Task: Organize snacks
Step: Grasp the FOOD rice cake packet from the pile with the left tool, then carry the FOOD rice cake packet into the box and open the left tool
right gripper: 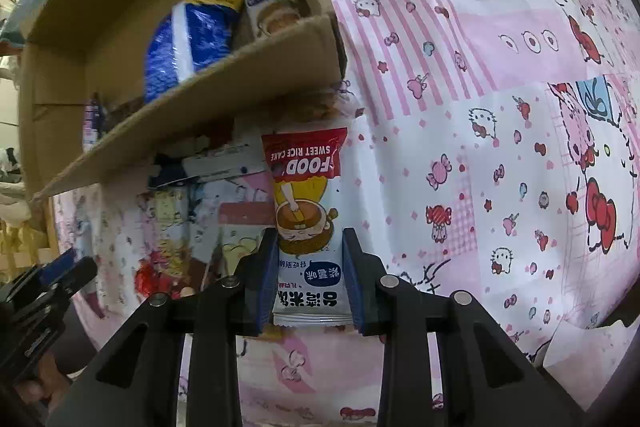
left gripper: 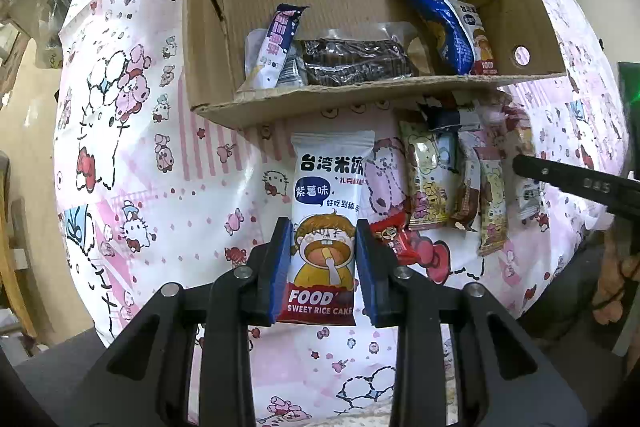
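A white sweet rice cake packet [left gripper: 328, 179] with a cartoon child and a red bottom band sits between my left gripper's [left gripper: 323, 227] blue pads, which press on its lower sides. The left gripper is shut on it, just in front of the open cardboard box [left gripper: 360, 95]. In the right wrist view a second, matching rice cake packet [right gripper: 304, 179] points away with its red end far. My right gripper [right gripper: 310, 233] is shut on its white end, below the box's near wall [right gripper: 200, 95]. Both grippers point steeply down at the tablecloth.
In the box lie a white-purple packet [left gripper: 276, 43], a dark cake in clear wrap [left gripper: 356, 61] and a blue packet [left gripper: 452, 31]. Several loose snacks [left gripper: 440, 179] and a small red packet [left gripper: 394, 233] lie on the pink cartoon tablecloth [left gripper: 160, 147].
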